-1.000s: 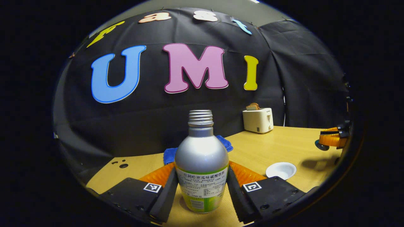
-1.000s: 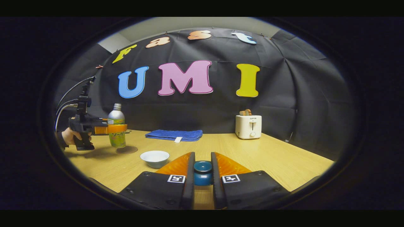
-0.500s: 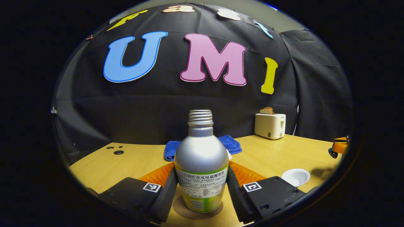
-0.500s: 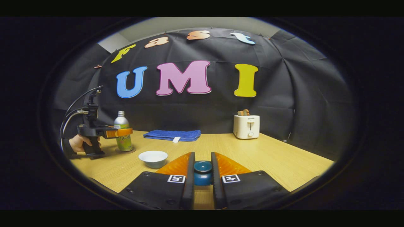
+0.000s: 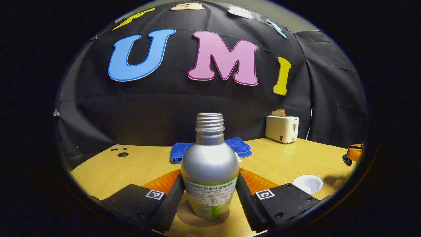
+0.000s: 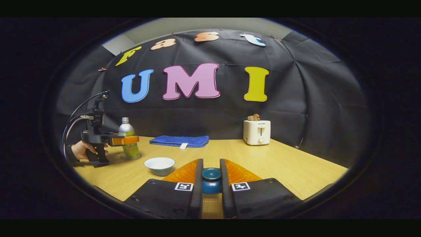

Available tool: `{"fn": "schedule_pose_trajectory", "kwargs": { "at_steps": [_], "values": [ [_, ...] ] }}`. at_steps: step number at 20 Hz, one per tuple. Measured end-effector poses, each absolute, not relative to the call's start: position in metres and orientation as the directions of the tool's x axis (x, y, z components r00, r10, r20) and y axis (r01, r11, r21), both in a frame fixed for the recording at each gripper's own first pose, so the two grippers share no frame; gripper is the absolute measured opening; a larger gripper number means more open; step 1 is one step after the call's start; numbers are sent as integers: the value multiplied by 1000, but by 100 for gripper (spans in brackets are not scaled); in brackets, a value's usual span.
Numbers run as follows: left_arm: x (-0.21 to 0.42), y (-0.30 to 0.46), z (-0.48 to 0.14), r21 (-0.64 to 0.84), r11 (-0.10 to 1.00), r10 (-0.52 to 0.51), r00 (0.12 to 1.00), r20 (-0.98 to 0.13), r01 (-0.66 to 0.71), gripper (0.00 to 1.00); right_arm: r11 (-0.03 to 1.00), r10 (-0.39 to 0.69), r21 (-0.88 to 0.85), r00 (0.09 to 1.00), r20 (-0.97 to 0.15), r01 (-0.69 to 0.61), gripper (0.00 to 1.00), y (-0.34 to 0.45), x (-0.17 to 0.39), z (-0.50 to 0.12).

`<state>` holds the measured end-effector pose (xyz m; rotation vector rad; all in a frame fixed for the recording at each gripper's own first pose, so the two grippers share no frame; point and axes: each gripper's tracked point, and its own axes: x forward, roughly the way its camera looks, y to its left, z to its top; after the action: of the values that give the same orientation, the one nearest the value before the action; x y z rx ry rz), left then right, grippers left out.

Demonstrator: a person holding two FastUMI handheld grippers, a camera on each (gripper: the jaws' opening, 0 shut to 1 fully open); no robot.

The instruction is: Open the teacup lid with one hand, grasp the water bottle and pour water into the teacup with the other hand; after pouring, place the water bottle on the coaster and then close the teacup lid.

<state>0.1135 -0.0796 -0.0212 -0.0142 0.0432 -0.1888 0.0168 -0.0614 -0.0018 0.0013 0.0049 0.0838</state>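
The silver water bottle, cap off, stands upright on the round brown coaster. My left gripper is shut on the bottle's lower body, one finger on each side. From the right gripper view the bottle and the left gripper are at the far left, held by a hand. The white teacup sits uncovered on the table, to the right of the bottle. My right gripper is shut on the blue lid, held above the table. The teacup is also at the lower right of the left gripper view.
A folded blue cloth lies at the back of the wooden table. A white toaster holding bread stands at the back right. A few small dark holes mark the table's far left corner.
The left gripper carried the bottle down and over, and it now stands on the coaster. The right gripper with the lid has stayed still.
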Motion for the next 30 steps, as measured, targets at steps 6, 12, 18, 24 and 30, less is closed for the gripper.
{"fn": "schedule_pose_trajectory", "kwargs": {
  "at_steps": [6,12,18,24,30],
  "values": [
    [92,-72,-33,-18,989,-147,981,-126,146,99,996,84,1,996,-4,-84,28,-61,17,-2],
    [48,-72,-40,-84,985,-161,973,-168,148,99,999,42,0,999,-4,-42,28,-68,17,-2],
    [-11,-49,-5,-44,995,-97,994,-49,95,99,987,149,67,989,12,-149,27,-19,37,12],
    [-53,-43,16,-72,995,-64,997,48,68,98,959,283,1,958,-50,-283,24,58,83,20],
    [-57,-36,7,-152,986,-63,997,36,67,99,949,299,-41,937,-182,-311,28,90,104,-14]
  ]
}}
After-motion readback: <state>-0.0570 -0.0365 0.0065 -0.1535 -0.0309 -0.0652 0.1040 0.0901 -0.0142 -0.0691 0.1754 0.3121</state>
